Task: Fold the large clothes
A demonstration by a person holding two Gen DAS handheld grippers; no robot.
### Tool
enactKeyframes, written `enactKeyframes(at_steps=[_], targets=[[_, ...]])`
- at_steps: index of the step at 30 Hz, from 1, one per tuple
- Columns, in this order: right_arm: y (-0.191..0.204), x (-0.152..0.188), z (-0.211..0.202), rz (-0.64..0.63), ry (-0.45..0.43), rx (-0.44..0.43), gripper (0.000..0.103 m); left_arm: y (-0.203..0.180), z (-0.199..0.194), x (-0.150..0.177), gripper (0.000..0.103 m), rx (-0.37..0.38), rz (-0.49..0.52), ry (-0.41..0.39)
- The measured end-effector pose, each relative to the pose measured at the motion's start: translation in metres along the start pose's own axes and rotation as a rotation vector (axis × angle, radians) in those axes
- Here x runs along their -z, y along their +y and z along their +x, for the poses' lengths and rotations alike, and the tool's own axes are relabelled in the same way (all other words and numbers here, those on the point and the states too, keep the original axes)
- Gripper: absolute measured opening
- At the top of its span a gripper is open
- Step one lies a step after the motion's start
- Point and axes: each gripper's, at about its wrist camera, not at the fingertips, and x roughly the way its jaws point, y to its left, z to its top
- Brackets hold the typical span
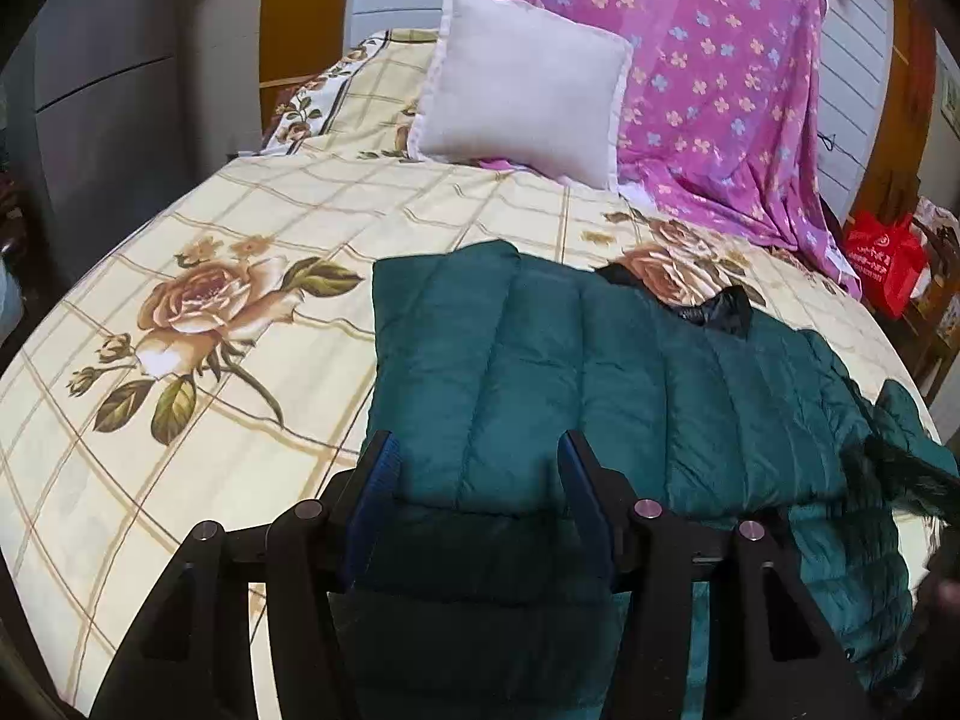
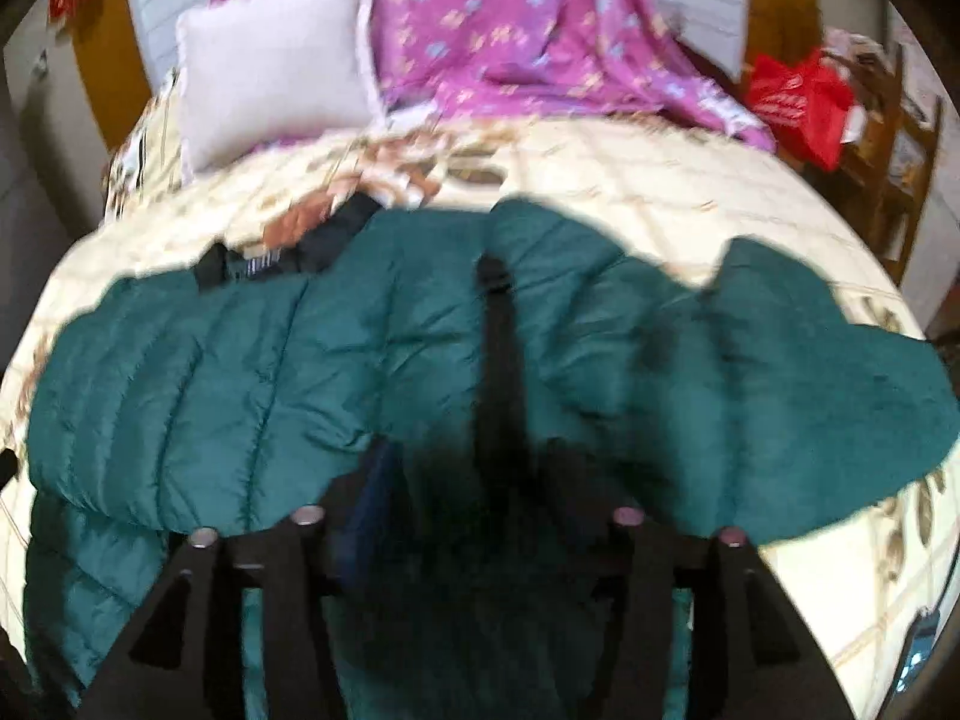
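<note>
A teal quilted puffer jacket (image 1: 570, 372) lies spread on the bed, with black lining (image 1: 714, 306) showing at its far edge. My left gripper (image 1: 477, 456) is open just above the jacket's near left part, fingers apart with nothing between them. In the right wrist view the jacket (image 2: 252, 360) spreads across the frame, with a black strip (image 2: 498, 324) running down its middle and a teal flap (image 2: 810, 372) on the right. My right gripper (image 2: 474, 468) hovers over the jacket's near middle. The view is blurred and dark between its fingers, which stand apart.
The bed carries a cream sheet with rose prints (image 1: 192, 306). A white pillow (image 1: 522, 84) and a pink flowered cloth (image 1: 720, 90) lie at the head. A red bag (image 1: 888, 258) sits beyond the bed's right side. A grey wardrobe (image 1: 102, 96) stands at the left.
</note>
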Motion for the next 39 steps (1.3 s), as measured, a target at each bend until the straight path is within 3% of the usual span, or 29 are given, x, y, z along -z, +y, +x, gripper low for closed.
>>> enactKeyframes(at_steps=[3, 8, 16, 20, 26, 32, 39], targets=[[0.005, -0.007, -0.024, -0.008, -0.062, -0.048, 0.072, -0.002, 0.005, -0.004, 0.036, 0.000, -0.010, 0.003], [0.040, -0.017, -0.005, -0.121, -0.007, -0.139, 0.073, -0.006, 0.032, 0.000, 0.036, -0.044, 0.023, 0.079], [0.049, -0.002, 0.065, -0.164, 0.079, -0.072, 0.073, -0.011, 0.047, 0.009, 0.036, -0.060, 0.058, 0.096], [0.053, -0.004, 0.054, -0.179, 0.101, -0.040, 0.073, -0.011, 0.048, 0.010, 0.036, -0.063, 0.058, 0.097], [0.056, 0.002, 0.013, -0.201, 0.045, -0.079, 0.074, -0.012, 0.042, 0.009, 0.036, -0.066, 0.051, 0.093], [0.056, 0.024, 0.044, -0.209, 0.105, -0.055, 0.075, -0.013, 0.035, 0.009, 0.036, -0.066, 0.048, 0.081], [0.054, 0.021, 0.022, -0.197, 0.106, -0.064, 0.075, -0.013, 0.014, 0.003, 0.036, -0.066, 0.048, 0.011]])
